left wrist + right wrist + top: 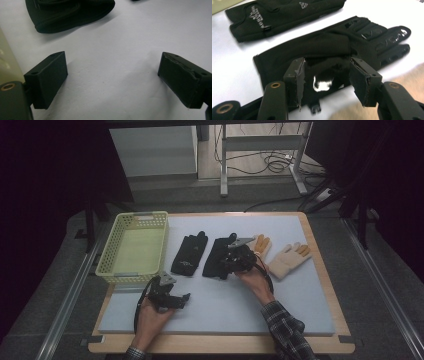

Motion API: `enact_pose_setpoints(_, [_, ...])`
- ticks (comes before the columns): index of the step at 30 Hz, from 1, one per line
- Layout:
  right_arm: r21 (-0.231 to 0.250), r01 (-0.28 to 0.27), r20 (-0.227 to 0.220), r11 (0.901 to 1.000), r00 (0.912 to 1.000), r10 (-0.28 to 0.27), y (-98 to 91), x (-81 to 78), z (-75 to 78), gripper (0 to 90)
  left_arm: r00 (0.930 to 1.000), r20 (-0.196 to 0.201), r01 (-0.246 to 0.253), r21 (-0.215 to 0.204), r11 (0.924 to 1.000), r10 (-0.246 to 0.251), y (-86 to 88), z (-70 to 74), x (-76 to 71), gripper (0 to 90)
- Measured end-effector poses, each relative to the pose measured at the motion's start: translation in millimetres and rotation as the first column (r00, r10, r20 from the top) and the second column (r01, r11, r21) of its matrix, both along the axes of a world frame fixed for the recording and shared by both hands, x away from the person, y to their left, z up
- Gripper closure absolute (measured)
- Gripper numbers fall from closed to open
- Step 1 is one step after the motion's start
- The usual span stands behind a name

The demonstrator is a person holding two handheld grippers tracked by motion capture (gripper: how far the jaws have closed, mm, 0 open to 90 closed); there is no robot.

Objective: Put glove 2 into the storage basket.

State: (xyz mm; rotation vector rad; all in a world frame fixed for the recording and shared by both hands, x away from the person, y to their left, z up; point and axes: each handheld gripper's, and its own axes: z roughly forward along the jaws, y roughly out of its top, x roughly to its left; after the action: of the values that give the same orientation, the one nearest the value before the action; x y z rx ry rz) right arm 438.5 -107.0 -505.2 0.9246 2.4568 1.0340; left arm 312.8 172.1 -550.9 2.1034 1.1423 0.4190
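- Black glove (332,50) lies flat on the white mat (280,295), right of a second black glove (190,252) and left of two cream gloves (290,260)
- My right gripper (325,80) sits over this glove's cuff end; I see the jaws partly drawn in, straddling a raised fold of the fabric, and I cannot tell whether the pads press on it
- My left gripper (112,77) rests low over bare mat near the front edge, jaws wide with nothing between them
- Yellow basket (132,245) stands at the mat's left side, just beyond my left gripper
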Motion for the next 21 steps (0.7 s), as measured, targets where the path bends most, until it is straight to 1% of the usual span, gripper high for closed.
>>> enact_pose_setpoints(2, [-0.002, 0.001, -0.005, 1.0000, 1.0000, -0.001, 4.9, 7.4, -1.6, 44.5, 1.0000, 0.000, 0.000, 0.000, 1.0000, 0.000, 0.0, 0.0, 0.0, 8.8])
enact_pose_setpoints(3, [0.001, 0.004, -0.005, 1.0000, 1.0000, -0.004, 6.6, 9.6, -2.2, 42.2, 1.0000, 0.000, 0.000, 0.000, 1.0000, 0.000, 0.0, 0.0, 0.0, 8.8])
enact_pose_setpoints(6, [-0.014, 0.019, -0.002, 0.9997, 0.9998, -0.019, 13.3, 19.4, -5.6, 33.7, 1.0000, 0.000, 0.000, 0.000, 1.0000, 0.000, 0.0, 0.0, 0.0, 8.8])
enact_pose_setpoints(8, [-0.023, 0.028, -0.011, 0.9993, 0.9995, -0.028, 17.2, 26.3, -9.4, 29.2, 1.0000, 0.000, 0.000, -0.001, 1.0000, 0.000, 0.0, -0.1, 0.0, 8.7])
enact_pose_setpoints(10, [-0.047, 0.039, -0.013, 0.9981, 0.9991, -0.040, 20.6, 32.9, -14.0, 26.9, 1.0000, 0.000, 0.000, -0.001, 1.0000, 0.000, 0.0, -0.1, 0.0, 8.7])
enact_pose_setpoints(12, [-0.061, 0.040, -0.024, 0.9973, 0.9988, -0.042, 22.8, 38.7, -18.2, 27.0, 1.0000, 0.001, 0.000, -0.001, 1.0000, 0.000, -0.1, -0.1, 0.0, 8.7])
enact_pose_setpoints(14, [-0.038, 0.033, -0.075, 0.9987, 0.9965, -0.036, 23.4, 43.5, -19.5, 34.1, 1.0000, 0.001, 0.000, -0.001, 1.0000, 0.000, -0.1, -0.1, 0.0, 8.8])
enact_pose_setpoints(17, [-0.023, 0.036, -0.091, 0.9991, 0.9951, -0.038, 22.1, 45.1, -20.0, 42.5, 1.0000, 0.000, 0.000, 0.000, 1.0000, 0.000, -0.1, -0.1, 0.0, 8.7])
enact_pose_setpoints(19, [-0.013, 0.042, -0.091, 0.9990, 0.9950, -0.043, 19.7, 44.6, -19.8, 56.2, 1.0000, 0.000, 0.000, 0.000, 1.0000, 0.000, -0.1, -0.1, 0.0, 8.7])
enact_pose_setpoints(21, [0.013, 0.034, -0.104, 0.9993, 0.9941, -0.033, 17.7, 43.8, -20.2, 70.6, 1.0000, 0.000, 0.000, 0.000, 1.0000, 0.000, -0.1, -0.1, 0.0, 8.8])
